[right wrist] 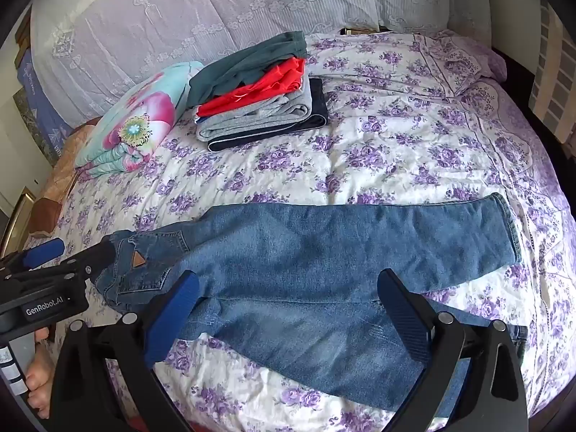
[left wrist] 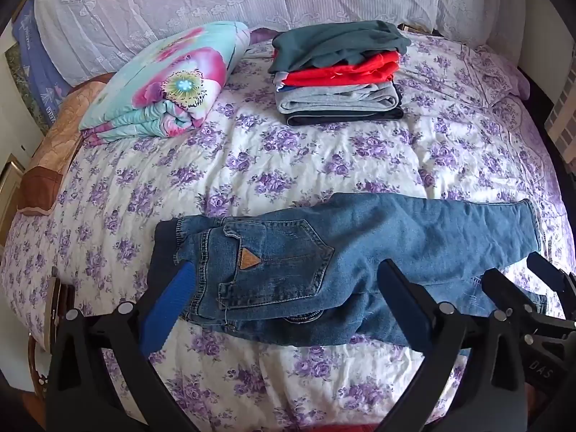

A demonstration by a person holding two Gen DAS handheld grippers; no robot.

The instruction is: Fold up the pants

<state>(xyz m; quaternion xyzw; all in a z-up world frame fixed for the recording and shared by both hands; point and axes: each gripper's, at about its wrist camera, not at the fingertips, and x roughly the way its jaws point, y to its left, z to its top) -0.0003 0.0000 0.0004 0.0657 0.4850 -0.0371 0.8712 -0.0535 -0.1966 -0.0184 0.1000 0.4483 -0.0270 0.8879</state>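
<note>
The small blue denim pants lie flat on the near part of the white bedspread with purple flowers, waistband to the left, leg cuffs to the right. One leg appears to lie on top of the other, so the lengthwise fold is judged complete. The crosswise folds, cuffs toward waistband, are not yet done.

The left gripper hovers over the seat and waistband area with its jaws spread wide, holding nothing. The right gripper hovers over the thigh area, jaws likewise spread and empty.

No containers are visible. A stack of folded garments in dark green, red, grey and navy sits at the far side, probably the destination. A folded floral quilt in turquoise and pink lies left of it.
</note>
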